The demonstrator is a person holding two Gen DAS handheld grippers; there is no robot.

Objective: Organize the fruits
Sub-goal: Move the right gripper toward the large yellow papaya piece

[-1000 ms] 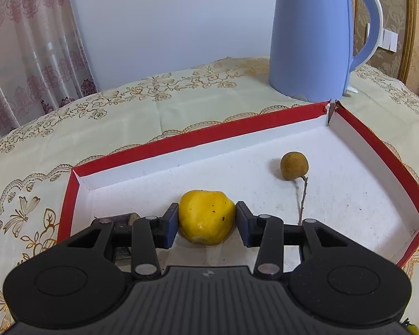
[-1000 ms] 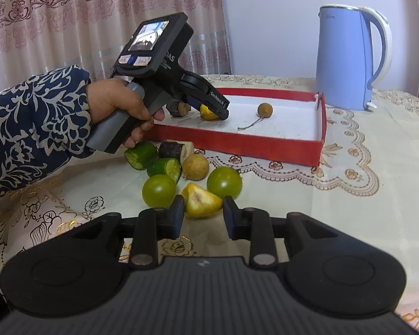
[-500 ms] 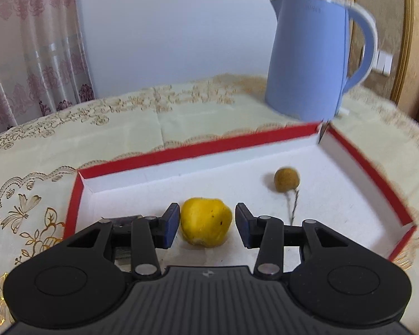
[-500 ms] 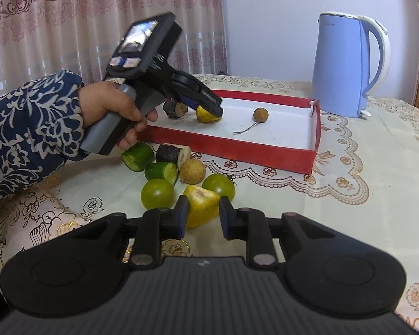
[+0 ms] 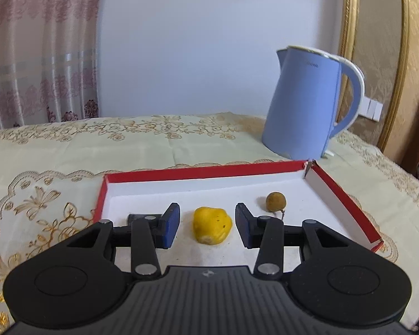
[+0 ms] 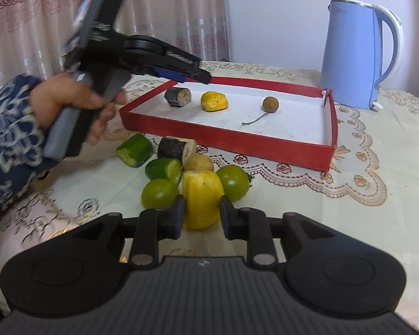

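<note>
A red tray (image 6: 229, 136) with a white floor holds a yellow fruit piece (image 6: 214, 101), a dark cut piece (image 6: 178, 97) and a brown longan with a stem (image 6: 270, 103). My left gripper (image 5: 208, 226) is open and lifted above the tray; the yellow piece (image 5: 212, 228) lies free on the tray floor between its fingers, with the longan (image 5: 276, 201) to the right. My right gripper (image 6: 202, 213) is shut on a second yellow fruit piece (image 6: 202, 196) on the tablecloth. My left gripper also shows in the right wrist view (image 6: 201, 75).
Loose on the cloth before the tray lie two green round fruits (image 6: 159, 193) (image 6: 233, 182), green cut pieces (image 6: 134, 150), a dark piece (image 6: 176, 148) and a tan longan (image 6: 199, 164). A blue kettle (image 6: 357, 55) stands behind the tray's far right corner.
My left gripper has let go of the yellow piece in the tray and pulled up and back. My right gripper has closed in on the second yellow piece.
</note>
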